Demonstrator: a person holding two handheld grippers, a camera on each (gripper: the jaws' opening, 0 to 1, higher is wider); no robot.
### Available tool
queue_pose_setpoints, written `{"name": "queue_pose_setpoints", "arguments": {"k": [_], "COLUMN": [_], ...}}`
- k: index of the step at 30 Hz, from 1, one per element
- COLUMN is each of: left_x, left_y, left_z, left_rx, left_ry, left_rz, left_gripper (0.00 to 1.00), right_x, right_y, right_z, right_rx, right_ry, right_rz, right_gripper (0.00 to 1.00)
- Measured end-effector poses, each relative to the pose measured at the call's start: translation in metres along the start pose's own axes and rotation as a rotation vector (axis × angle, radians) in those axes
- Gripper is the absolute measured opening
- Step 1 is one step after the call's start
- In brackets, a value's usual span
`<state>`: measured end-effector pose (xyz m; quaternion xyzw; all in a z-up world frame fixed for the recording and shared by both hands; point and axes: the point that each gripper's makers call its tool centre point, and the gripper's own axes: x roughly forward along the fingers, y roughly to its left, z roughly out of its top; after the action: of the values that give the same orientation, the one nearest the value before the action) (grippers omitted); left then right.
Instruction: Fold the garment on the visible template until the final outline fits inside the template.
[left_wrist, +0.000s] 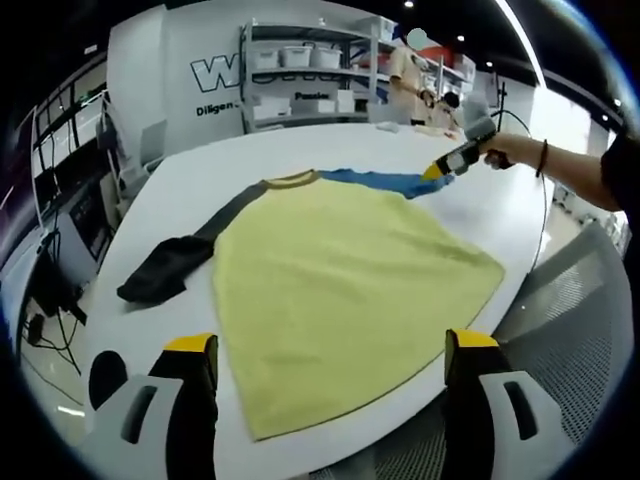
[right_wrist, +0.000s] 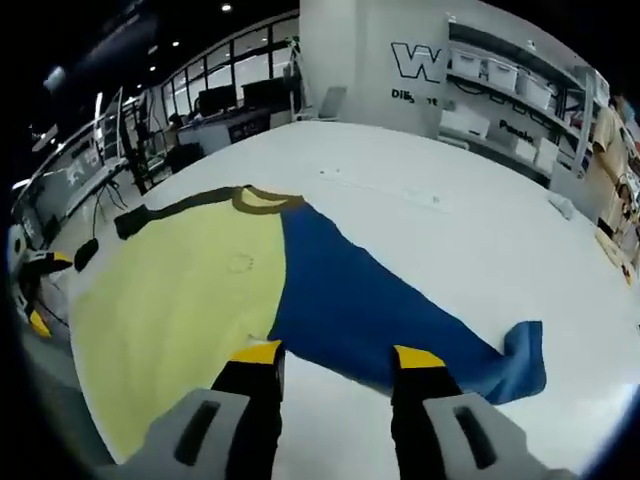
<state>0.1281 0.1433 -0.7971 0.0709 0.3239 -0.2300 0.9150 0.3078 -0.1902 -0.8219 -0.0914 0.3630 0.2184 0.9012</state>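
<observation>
A long-sleeved shirt lies flat on the white table (left_wrist: 200, 170). Its body is yellow (left_wrist: 345, 290) (right_wrist: 190, 290), one sleeve is dark grey (left_wrist: 170, 268) (right_wrist: 165, 212) and bunched at the cuff, and the other is blue (left_wrist: 380, 181) (right_wrist: 370, 310). My left gripper (left_wrist: 330, 345) is open wide over the shirt's hem at the table's near edge, and it also appears small at the far side of the right gripper view (right_wrist: 35, 290). My right gripper (right_wrist: 337, 357) stands open over the blue sleeve's edge. In the left gripper view a hand holds the right gripper (left_wrist: 447, 165) at the blue cuff.
Shelves with white bins (left_wrist: 300, 75) (right_wrist: 510, 95) stand behind the table, with a person (left_wrist: 410, 75) beside them. A grey mesh chair (left_wrist: 575, 340) sits at the table's edge. Desks and cables (left_wrist: 55, 290) lie to the left. Bare table (right_wrist: 450, 220) extends beyond the shirt.
</observation>
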Motion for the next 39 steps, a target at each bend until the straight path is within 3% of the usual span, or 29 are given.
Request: {"name": "queue_pose_setpoints", "arguments": {"k": [1,6,9,13,17,27,29,32,35,39], "left_x": [-0.001,-0.001,-0.002,-0.003,-0.003,-0.003,-0.003,-0.002,-0.002,-0.002], "left_y": [-0.001,0.002,0.002,0.004,0.005,0.007,0.007,0.007,0.007,0.006], "left_z": [0.004,0.004,0.007,0.008,0.008,0.005,0.005,0.003,0.003,0.003], "left_rx": [-0.01,-0.021,-0.025,-0.03,-0.029,-0.032,-0.031,-0.026,-0.02,-0.022], "left_ry": [-0.023,-0.026,-0.045,-0.049,-0.052,-0.043,-0.042,-0.029,-0.029,-0.03], "left_rz": [-0.008,0.0,0.002,0.009,0.013,0.021,0.022,0.021,0.024,0.021], "left_gripper": [0.96,0.95,0.96,0.94,0.94,0.92,0.91,0.9,0.89,0.89], "right_x": [0.004,0.013,0.017,0.024,0.031,0.049,0.049,0.048,0.048,0.047], "right_y": [0.006,0.026,0.032,0.035,0.036,0.032,0.035,0.026,0.027,0.02], "right_z": [-0.002,-0.003,-0.005,-0.007,-0.011,-0.015,-0.013,-0.015,-0.014,-0.012], "right_rx": [-0.085,-0.088,-0.134,-0.119,-0.105,-0.084,-0.039,-0.162,-0.117,-0.159], "right_ry": [0.015,0.008,0.021,0.024,0.038,0.063,0.047,0.071,0.072,0.082], "right_rz": [0.009,0.07,0.075,0.082,0.079,0.027,0.037,-0.015,0.005,-0.023], "right_gripper": [0.39,0.36,0.33,0.27,0.25,0.1,0.05,0.0,0.0,0.0]}}
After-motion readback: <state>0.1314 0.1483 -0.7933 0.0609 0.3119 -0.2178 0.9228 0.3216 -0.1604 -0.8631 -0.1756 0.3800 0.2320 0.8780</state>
